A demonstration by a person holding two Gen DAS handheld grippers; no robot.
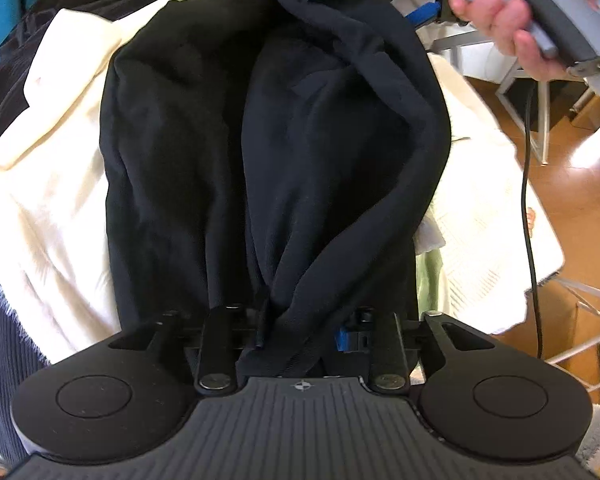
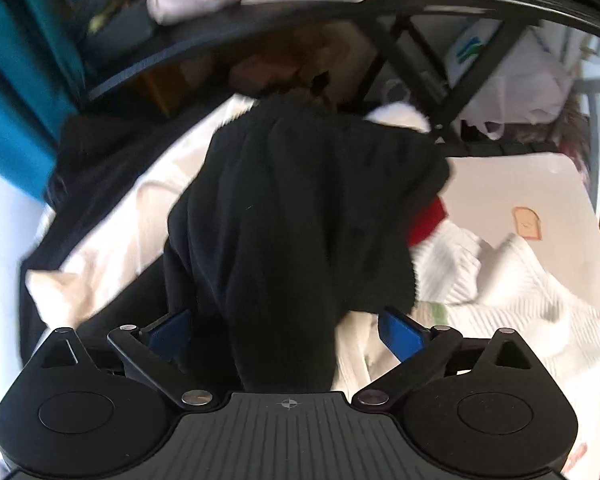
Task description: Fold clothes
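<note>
Grippers first: the left gripper [image 1: 300,332] has its jaws partway apart with a twisted band of the black garment [image 1: 259,140] running down between them. The cloth hides the pads, so I cannot tell whether they press on it or just stand round it. The right gripper [image 2: 287,332] is spread wide, its blue pads [image 2: 400,334] well clear on either side of the black cloth that passes between them, gripping nothing.

That black garment lies in a long heap on top of a cream cloth [image 1: 55,184], with a white ribbed knit [image 2: 520,280] beside it and a bit of red fabric [image 2: 428,220] peeping from under its edge. A hand [image 1: 508,28] holds the other tool's grey handle at the far end.

It looks like thick, soft jersey: light and limp, sure to sag and drag whatever it touches. The rolled hem along one side seems the best hold, being thicker and less likely to slip out. I'd take it at two corners, well apart, so it hangs flat; pinching mid-panel would just bunch it.
</note>
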